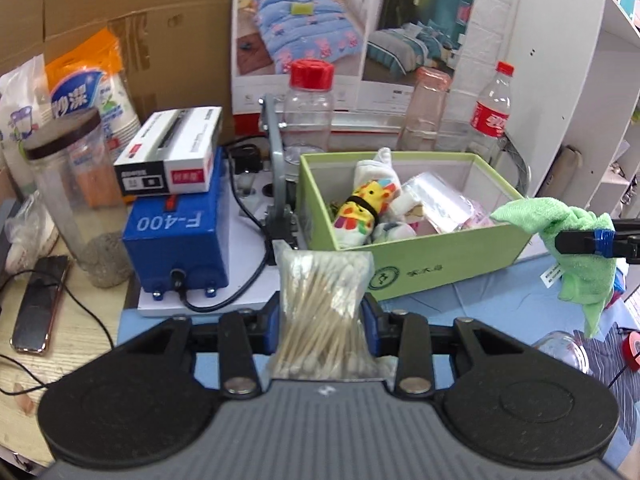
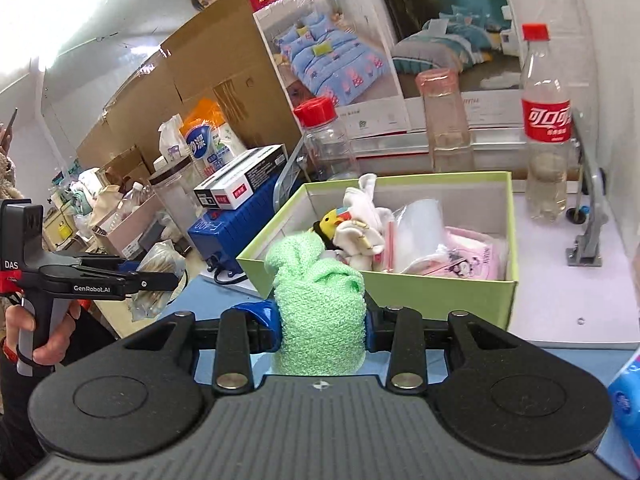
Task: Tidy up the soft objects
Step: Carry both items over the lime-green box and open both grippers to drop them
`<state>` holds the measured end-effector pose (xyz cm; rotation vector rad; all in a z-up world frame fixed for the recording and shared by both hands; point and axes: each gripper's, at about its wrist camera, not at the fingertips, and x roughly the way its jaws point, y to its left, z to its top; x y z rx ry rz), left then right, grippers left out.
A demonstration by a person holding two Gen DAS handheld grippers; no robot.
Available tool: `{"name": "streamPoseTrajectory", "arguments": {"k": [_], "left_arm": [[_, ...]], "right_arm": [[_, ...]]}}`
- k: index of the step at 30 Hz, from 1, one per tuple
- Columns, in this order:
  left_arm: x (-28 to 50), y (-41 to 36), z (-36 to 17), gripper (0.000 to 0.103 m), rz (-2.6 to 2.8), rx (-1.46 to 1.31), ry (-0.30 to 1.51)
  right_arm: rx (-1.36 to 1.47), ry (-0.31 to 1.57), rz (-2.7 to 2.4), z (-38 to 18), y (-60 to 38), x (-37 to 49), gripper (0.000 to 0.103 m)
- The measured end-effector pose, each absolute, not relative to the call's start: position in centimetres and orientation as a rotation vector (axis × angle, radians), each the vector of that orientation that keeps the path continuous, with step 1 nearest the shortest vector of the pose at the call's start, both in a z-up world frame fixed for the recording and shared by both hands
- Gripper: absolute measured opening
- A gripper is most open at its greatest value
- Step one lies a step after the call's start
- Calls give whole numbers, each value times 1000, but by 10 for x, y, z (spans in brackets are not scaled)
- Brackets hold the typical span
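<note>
Green towel (image 2: 320,300) is clamped in the right gripper (image 2: 322,324) just before the green box (image 2: 440,296), where socks and pouches are already gathered. Cotton-swab bag (image 1: 322,312) is pinched in the left gripper (image 1: 322,320); both remain unplaced.

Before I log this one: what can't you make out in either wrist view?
- Bottom of the green box: left wrist view, covered by the colourful plush toy, white cloth and plastic bags piled inside.
- Lower end of the bag of cotton swabs: left wrist view, hidden behind the left gripper body.
- Pink item in the box: right wrist view, print too small to identify.
- Blue pack: right wrist view, cut off by the edge.
</note>
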<state>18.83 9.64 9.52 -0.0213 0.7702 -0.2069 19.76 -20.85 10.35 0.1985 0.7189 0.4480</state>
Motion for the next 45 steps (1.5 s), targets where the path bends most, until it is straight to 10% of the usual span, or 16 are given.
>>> {"name": "streamPoseTrajectory", "arguments": {"k": [17,21,39,45], "left_arm": [[335,5,127,38,-330,62,771],[357,-10,111,72,-322,69,786],[289,21,109,81,-202,79,728],[238,22,117,102,-184,91,648]], "right_arm": [[-25,796,310,120,-221,332,28],[-68,950,252,93,-212,364,32],[43,797,221,104,-212,306,49],[53,738,119,114,-206,246,49]]}}
